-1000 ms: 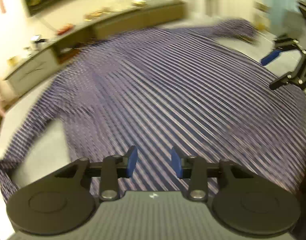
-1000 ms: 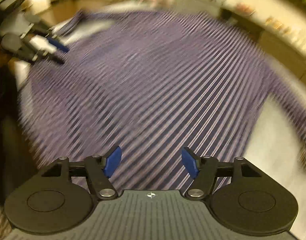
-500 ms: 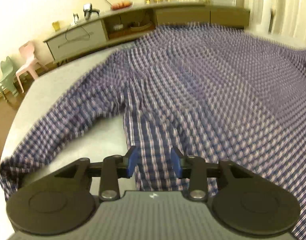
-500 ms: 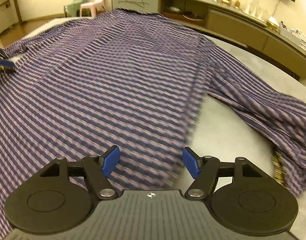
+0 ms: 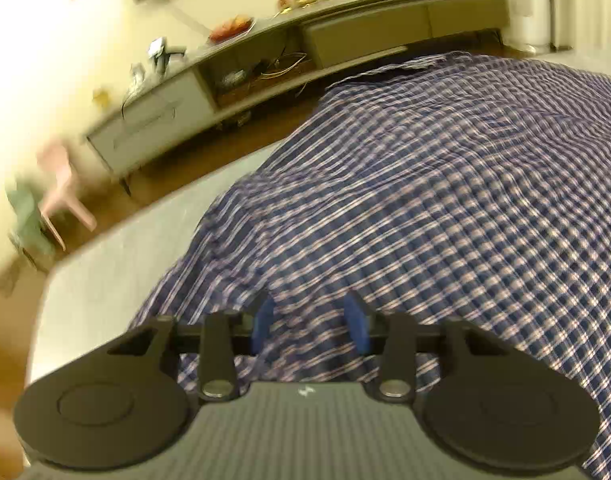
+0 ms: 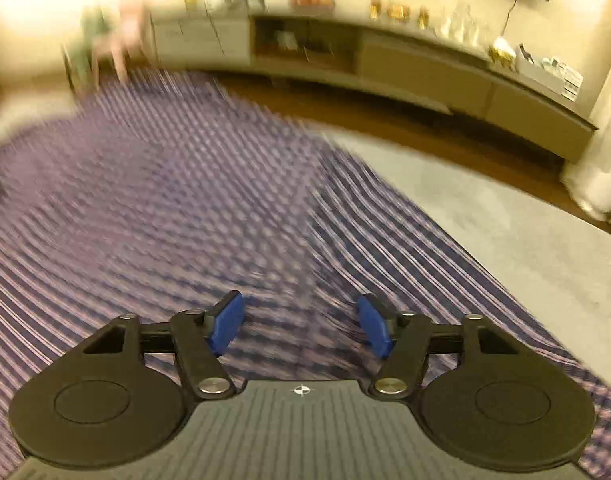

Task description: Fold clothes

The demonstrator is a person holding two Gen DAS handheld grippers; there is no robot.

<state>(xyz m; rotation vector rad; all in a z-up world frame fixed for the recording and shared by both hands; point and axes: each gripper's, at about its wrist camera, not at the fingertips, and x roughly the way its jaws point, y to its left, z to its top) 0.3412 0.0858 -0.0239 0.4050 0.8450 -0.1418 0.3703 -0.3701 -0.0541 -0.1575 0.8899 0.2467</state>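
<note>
Far left in the left wrist view: pink chair (image 5: 59,184) on the floor, then a long low sideboard (image 5: 265,64) along the far wall. Near left, bare grey table (image 5: 117,256). The plaid shirt (image 5: 445,200) covers centre to right, spread broad, w/ its fabric rising in a ridge at the left gripper (image 5: 310,322). That claw's gap is narrow-ish, cloth lying betw. the blue pads; can't tell if it's pinched. In the right wrist view (blurred), the shirt (image 6: 165,208) fills the left and centre, and the right gripper (image 6: 301,326) is spread wide over its near edge, holding nothing. Progress: shirt still mostly flat, no finished fold visible, so most of the folding looks left to do.
</note>
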